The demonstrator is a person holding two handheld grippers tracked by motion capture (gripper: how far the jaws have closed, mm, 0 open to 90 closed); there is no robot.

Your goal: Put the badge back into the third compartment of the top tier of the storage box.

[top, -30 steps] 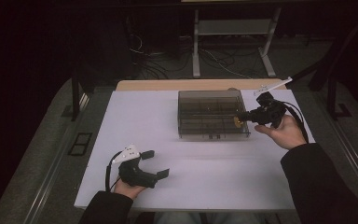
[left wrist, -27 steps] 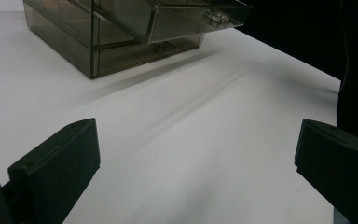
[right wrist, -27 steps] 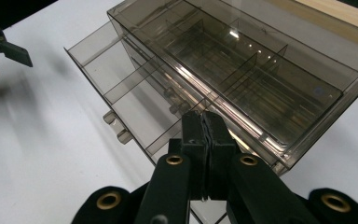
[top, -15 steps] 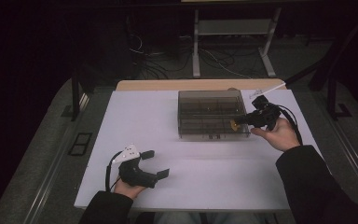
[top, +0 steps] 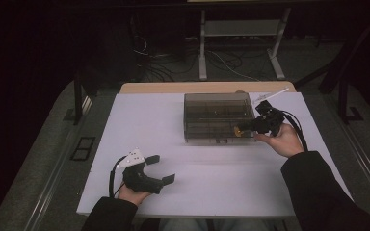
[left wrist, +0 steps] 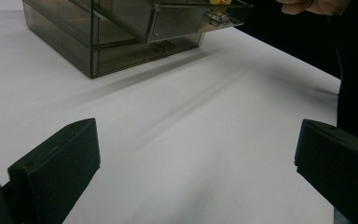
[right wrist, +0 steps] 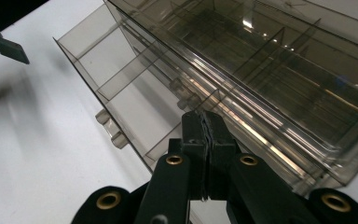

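A smoky clear drawer box (top: 217, 115) stands at the back right of the white table (top: 164, 125). One of its drawers (right wrist: 121, 88) is pulled out toward the person; its compartments look bare. My right gripper (top: 243, 128) is shut, its tips over the drawer's right end (left wrist: 200, 18). In its own view the right gripper (right wrist: 207, 119) has both pads pressed flat together. A small yellow speck (top: 237, 129) shows at the tips; I cannot tell if it is held. My left gripper (top: 161, 168) rests open at the front left, with bare table between its jaws (left wrist: 196, 177).
A white strip (top: 270, 95) lies behind the box at the table's back right. Beyond the far edge are a wooden ledge (top: 173, 87), a metal stand (top: 241, 43) and cables on the floor. Open table lies between the two grippers.
My right gripper has sunk a little and shifted left along the box's front, the yellow speck moving with it. The left gripper has stayed put.
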